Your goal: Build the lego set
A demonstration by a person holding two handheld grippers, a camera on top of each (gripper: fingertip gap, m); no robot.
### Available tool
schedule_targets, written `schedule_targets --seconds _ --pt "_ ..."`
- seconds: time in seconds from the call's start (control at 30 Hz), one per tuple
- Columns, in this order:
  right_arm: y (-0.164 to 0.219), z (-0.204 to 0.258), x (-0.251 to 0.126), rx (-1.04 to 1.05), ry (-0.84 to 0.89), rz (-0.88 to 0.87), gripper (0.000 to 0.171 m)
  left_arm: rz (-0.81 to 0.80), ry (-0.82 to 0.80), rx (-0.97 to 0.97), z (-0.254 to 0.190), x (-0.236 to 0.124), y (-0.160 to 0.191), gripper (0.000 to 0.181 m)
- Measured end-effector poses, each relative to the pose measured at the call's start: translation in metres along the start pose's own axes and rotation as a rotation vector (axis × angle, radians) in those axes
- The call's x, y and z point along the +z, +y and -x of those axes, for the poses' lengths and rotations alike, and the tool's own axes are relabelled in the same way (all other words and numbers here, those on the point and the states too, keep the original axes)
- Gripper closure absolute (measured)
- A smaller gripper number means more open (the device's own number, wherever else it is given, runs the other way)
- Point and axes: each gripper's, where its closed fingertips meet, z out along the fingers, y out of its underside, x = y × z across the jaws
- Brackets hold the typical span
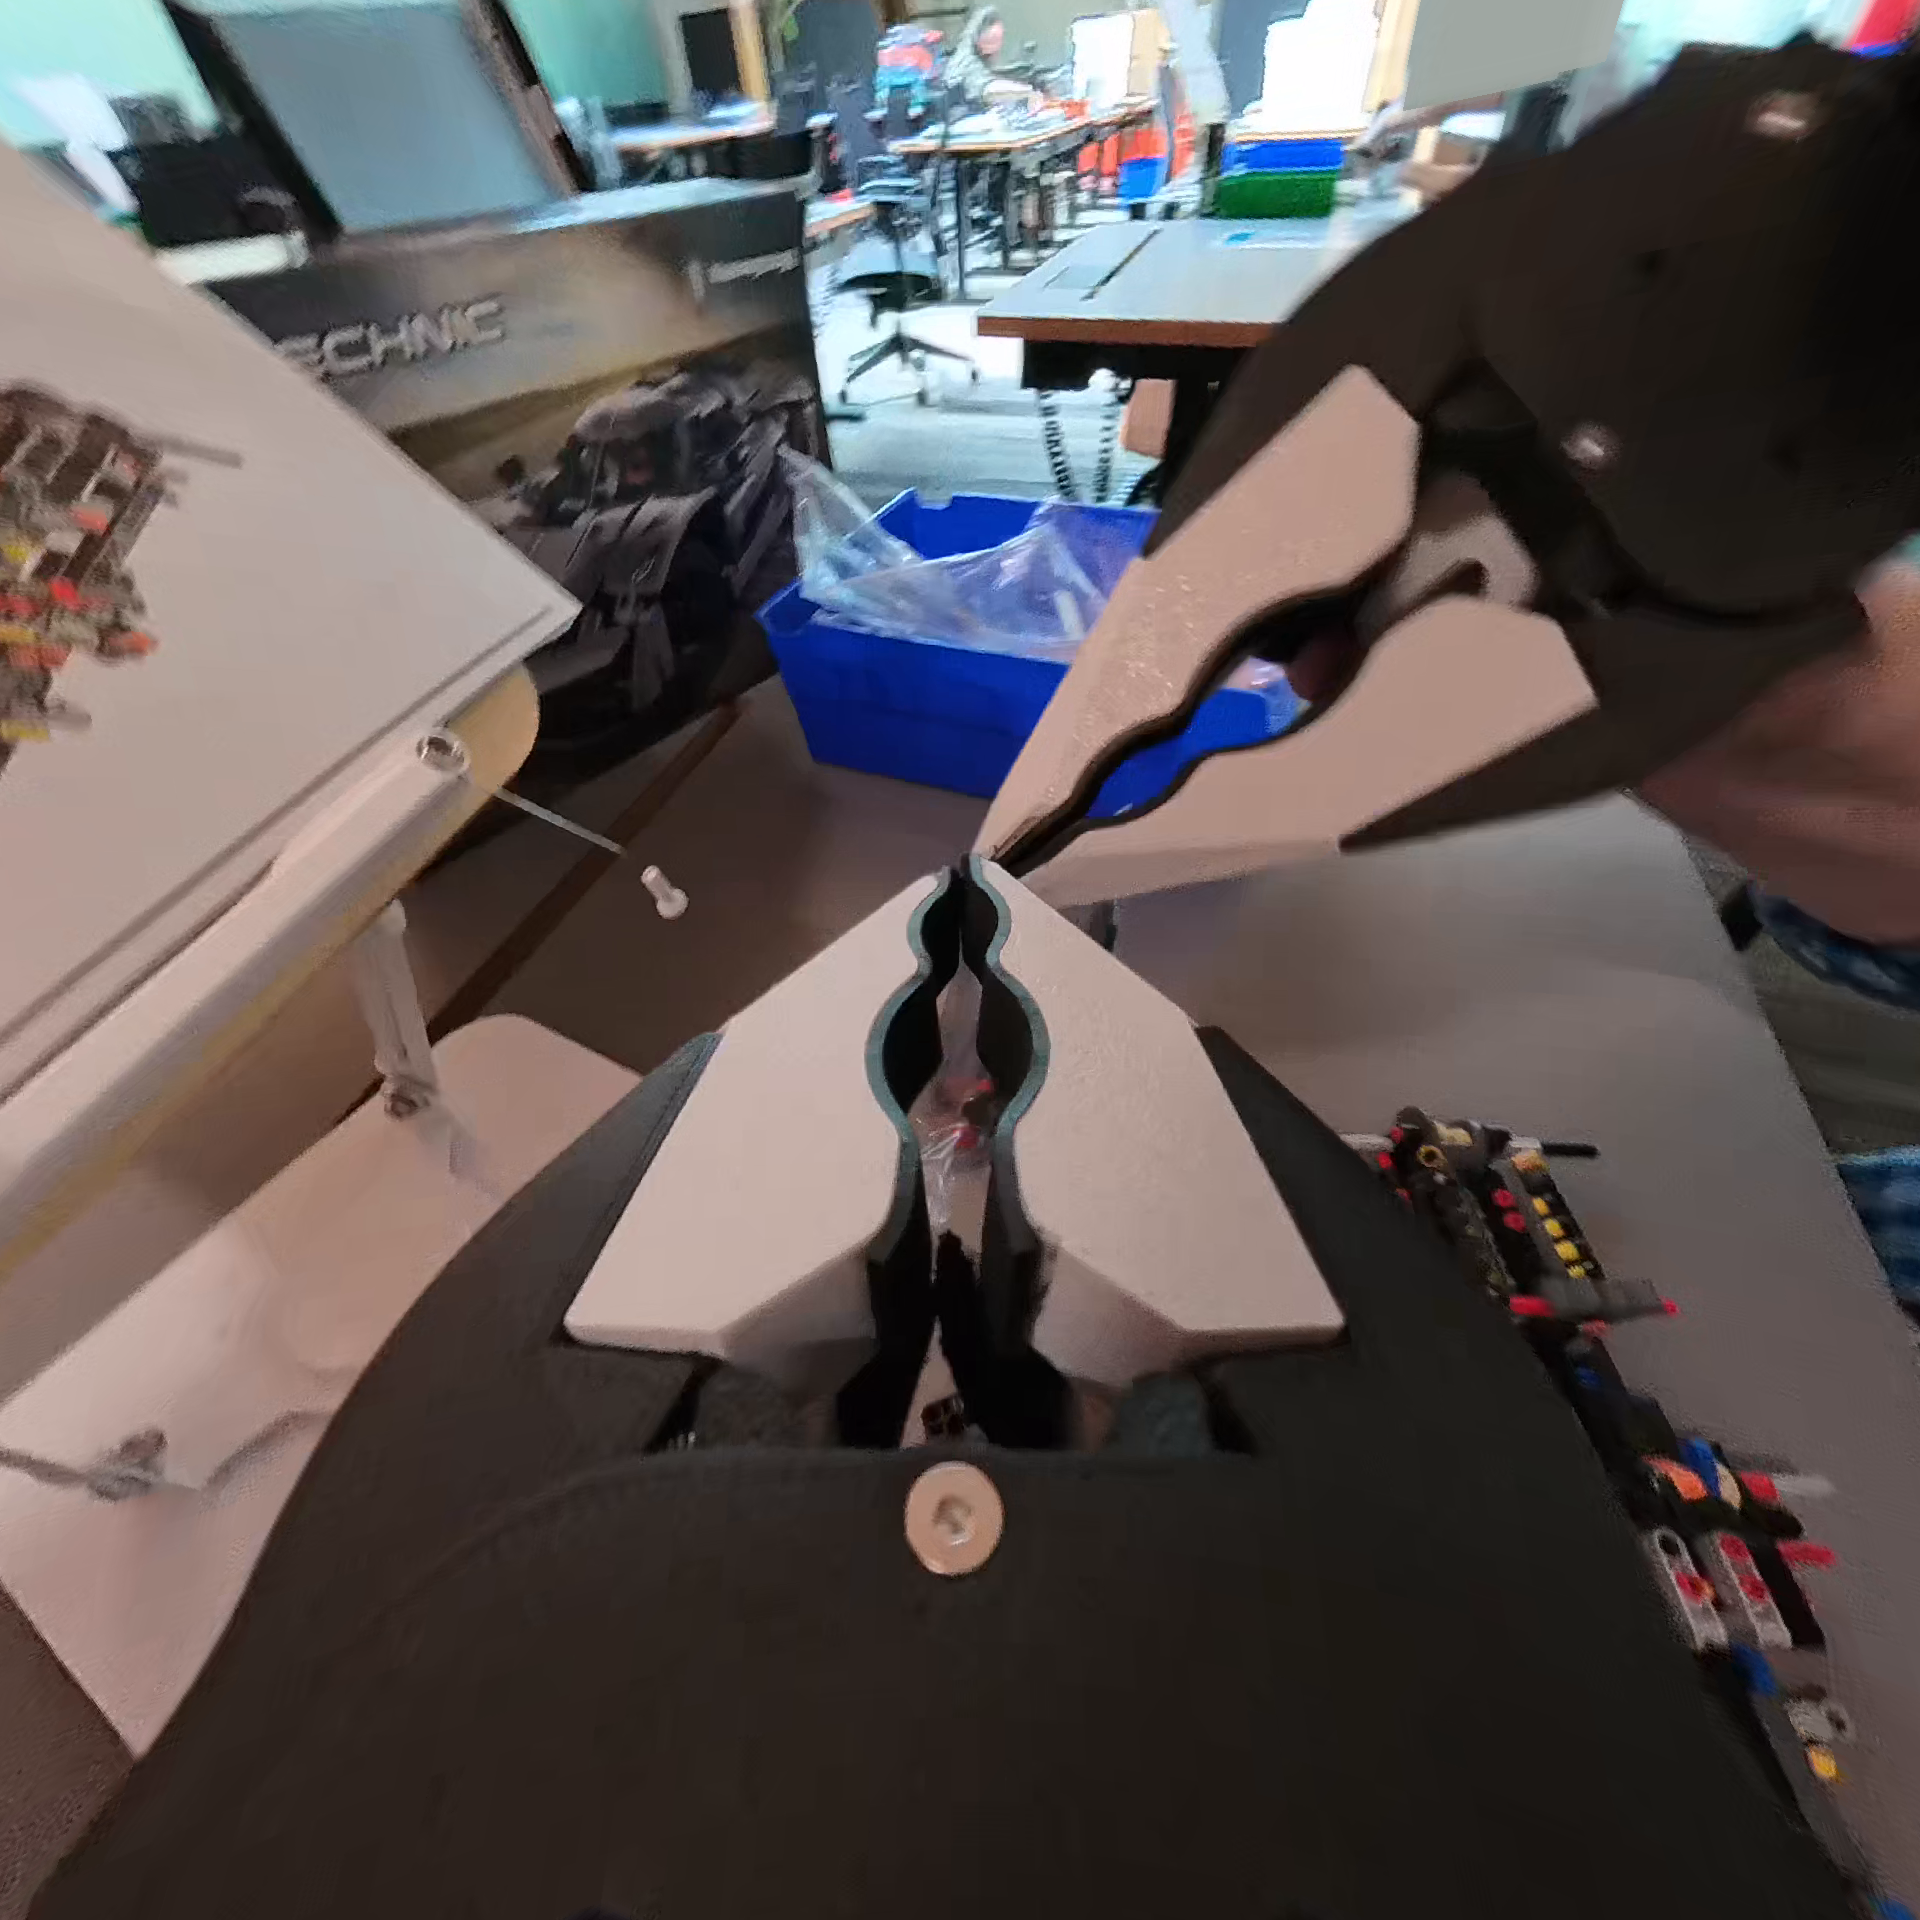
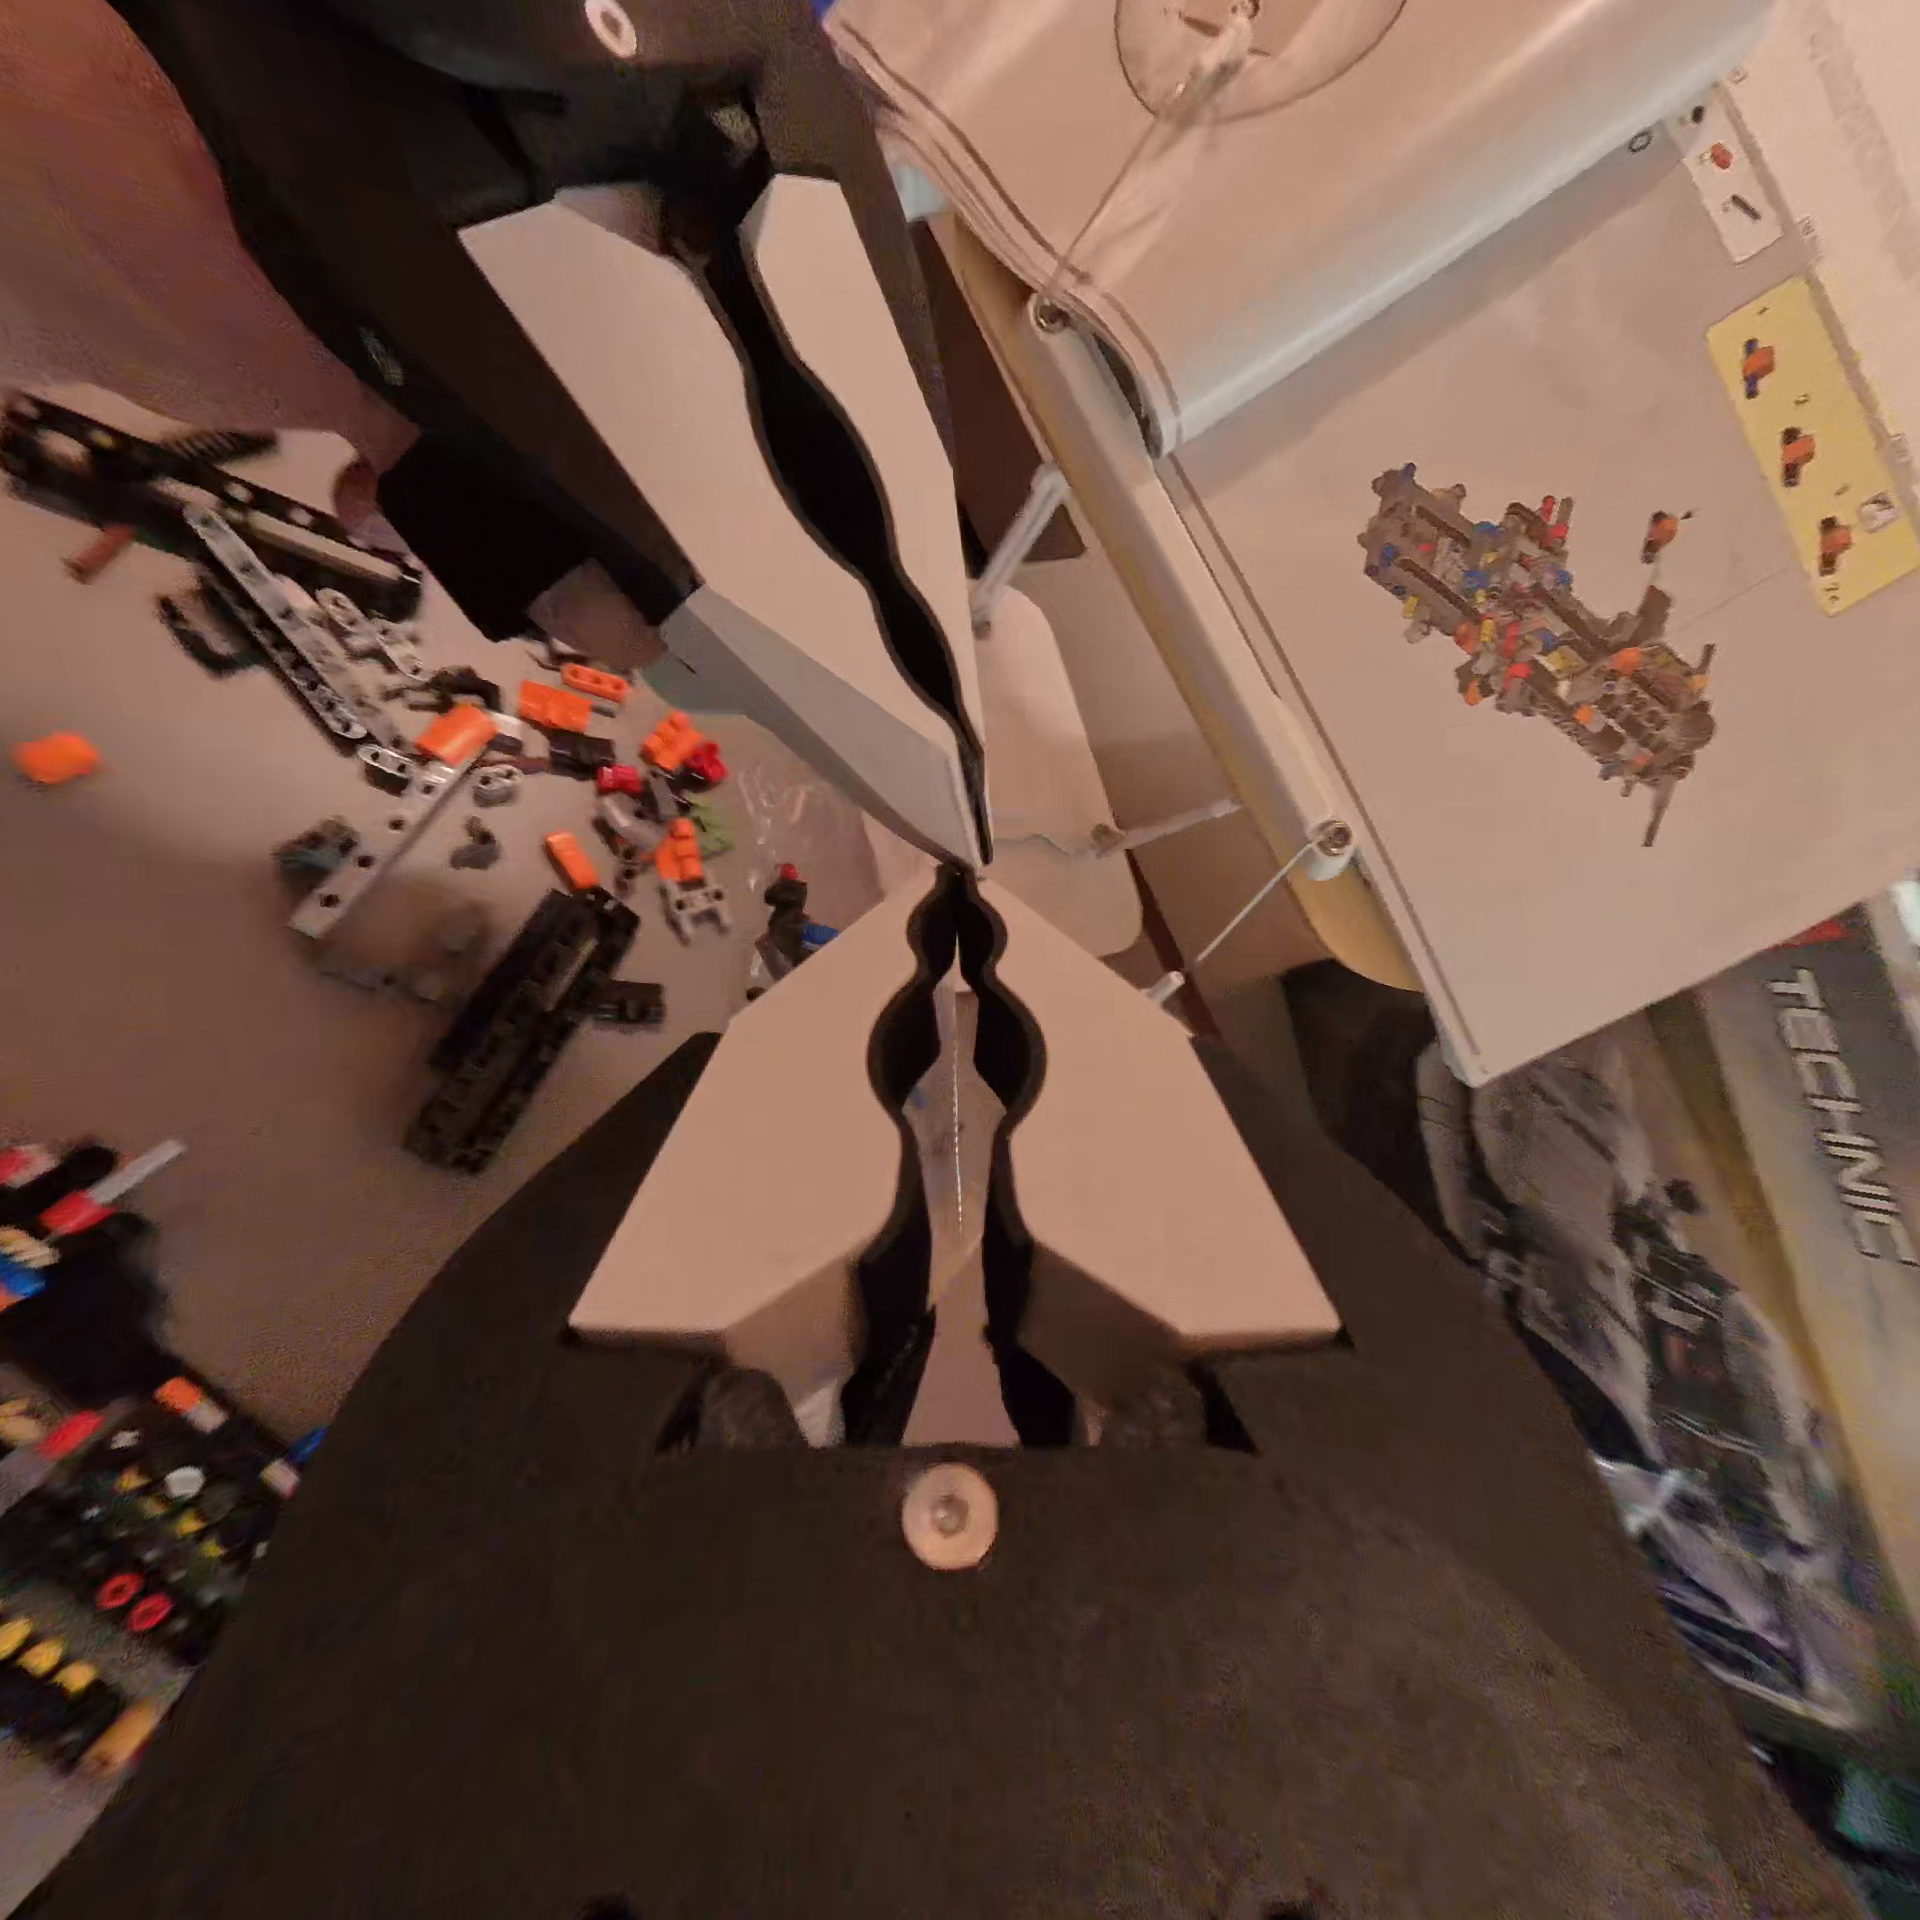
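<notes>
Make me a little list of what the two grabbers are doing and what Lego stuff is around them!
left gripper: shut, pinching a clear plastic bag with small red bits inside
right gripper: shut on the same bag, its tips meeting the left one's
loose pieces: orange, black and grey, scattered on the table
part-built model: lying on the table beside the left gripper
instruction booklet: open on a stand
blue bin: holds more plastic bags
set box: standing behind the booklet
</notes>
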Motion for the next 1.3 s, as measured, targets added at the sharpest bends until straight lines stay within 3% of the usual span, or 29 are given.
schedule_targets --seconds 0.03,0.13,0.27,0.57,0.93,1.2,1.23,1.3 --pt "0.003 -0.002 0.006 -0.046 0.061 0.033 0.171 0.010 -0.023 -0.044 0.007 0.003 0.005 0.181" --pt "0.011 -0.004 0.021 -0.168 0.216 0.123 0.171 0.028 -0.068 -0.135 0.019 0.009 0.017 0.181" --pt "0.027 0.004 0.037 -0.188 0.233 0.176 0.171 0.083 -0.123 -0.175 0.024 0.018 0.040 0.181" --pt "0.080 0.023 0.094 0.045 -0.055 0.239 0.171 0.366 -0.164 -0.267 0.047 0.048 0.112 0.181" --pt "0.144 0.042 0.142 0.106 -0.115 0.399 0.171 0.646 -0.265 -0.298 0.062 0.083 0.185 0.181" --pt "0.146 0.042 0.143 0.105 -0.035 0.397 0.171 0.651 -0.377 -0.293 0.075 0.087 0.189 0.181" --pt "0.125 0.060 0.142 0.119 -0.109 0.314 0.171 0.676 -0.473 -0.212 0.090 0.083 0.191 0.181" --pt "0.116 0.075 0.145 0.000 -0.078 0.304 0.171 0.671 -0.428 -0.280 0.089 0.087 0.190 0.181"
